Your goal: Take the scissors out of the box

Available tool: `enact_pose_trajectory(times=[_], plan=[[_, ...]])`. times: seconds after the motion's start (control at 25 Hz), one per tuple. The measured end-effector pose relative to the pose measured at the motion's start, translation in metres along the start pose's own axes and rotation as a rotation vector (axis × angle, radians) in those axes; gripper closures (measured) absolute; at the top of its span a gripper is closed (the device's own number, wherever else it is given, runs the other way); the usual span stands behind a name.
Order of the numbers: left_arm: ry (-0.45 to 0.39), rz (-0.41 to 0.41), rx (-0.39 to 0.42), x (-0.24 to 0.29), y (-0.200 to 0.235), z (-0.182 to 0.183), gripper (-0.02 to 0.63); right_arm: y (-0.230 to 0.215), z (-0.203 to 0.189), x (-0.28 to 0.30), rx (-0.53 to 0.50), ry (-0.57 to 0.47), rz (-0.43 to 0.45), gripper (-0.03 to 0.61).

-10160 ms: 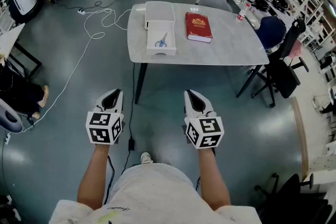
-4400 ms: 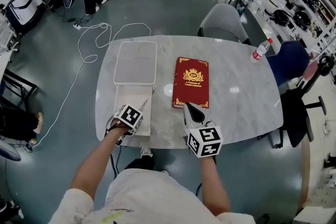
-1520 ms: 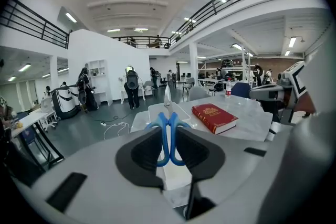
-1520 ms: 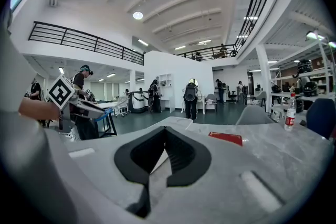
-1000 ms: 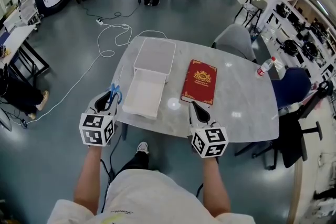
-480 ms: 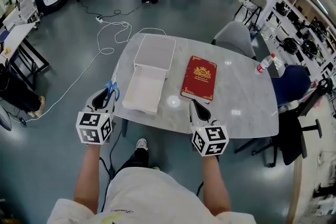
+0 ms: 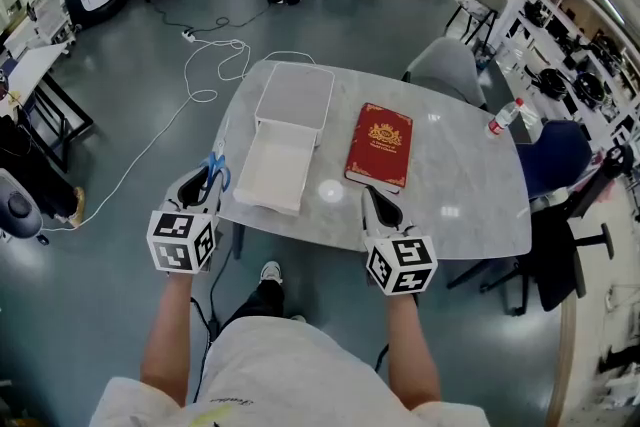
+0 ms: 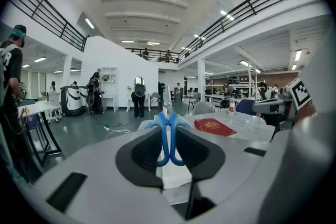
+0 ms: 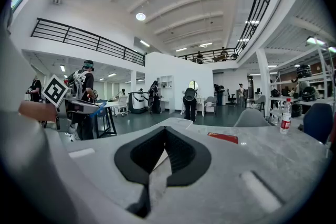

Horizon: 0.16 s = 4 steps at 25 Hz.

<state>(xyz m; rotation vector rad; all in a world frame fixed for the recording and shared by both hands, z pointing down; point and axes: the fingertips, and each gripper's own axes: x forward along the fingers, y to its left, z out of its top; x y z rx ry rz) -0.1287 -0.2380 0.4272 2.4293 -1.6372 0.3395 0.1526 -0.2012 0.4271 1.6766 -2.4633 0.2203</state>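
Note:
Blue-handled scissors (image 7: 213,173) are clamped in my left gripper (image 7: 203,185), which is shut on them and held off the table's left front corner, beside the box. In the left gripper view the two blue handle loops (image 8: 168,136) stand upright between the jaws. The white box (image 7: 275,177) lies open on the marble table (image 7: 450,205), its lid (image 7: 296,97) behind it; nothing shows inside. My right gripper (image 7: 371,199) hovers at the table's front edge below the red book (image 7: 380,145), shut (image 9: 164,131) with nothing in it.
A plastic bottle (image 7: 500,121) stands at the table's right back edge. A grey chair (image 7: 445,70) and a blue chair (image 7: 555,160) stand behind and to the right. Cables (image 7: 200,75) trail on the floor to the left. People and carts fill the far room.
Earlier my left gripper was down in the box; now it holds the scissors clear of it, left of the table. Over the last second both grippers barely moved.

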Motion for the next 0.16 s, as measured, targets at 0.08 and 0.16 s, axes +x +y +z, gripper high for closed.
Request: enact_pose_trajectory(times=[0.08, 0.16], plan=[[0.002, -0.001, 0.0, -0.0008, -0.0005, -0.0007, 0.532, 0.0007, 0.0003, -0.0006, 0.0, 0.0, 0.001, 0.574], [0.004, -0.002, 0.0, -0.0015, -0.0009, -0.0011, 0.532, 0.0012, 0.0006, -0.0012, -0.001, 0.001, 0.003, 0.574]])
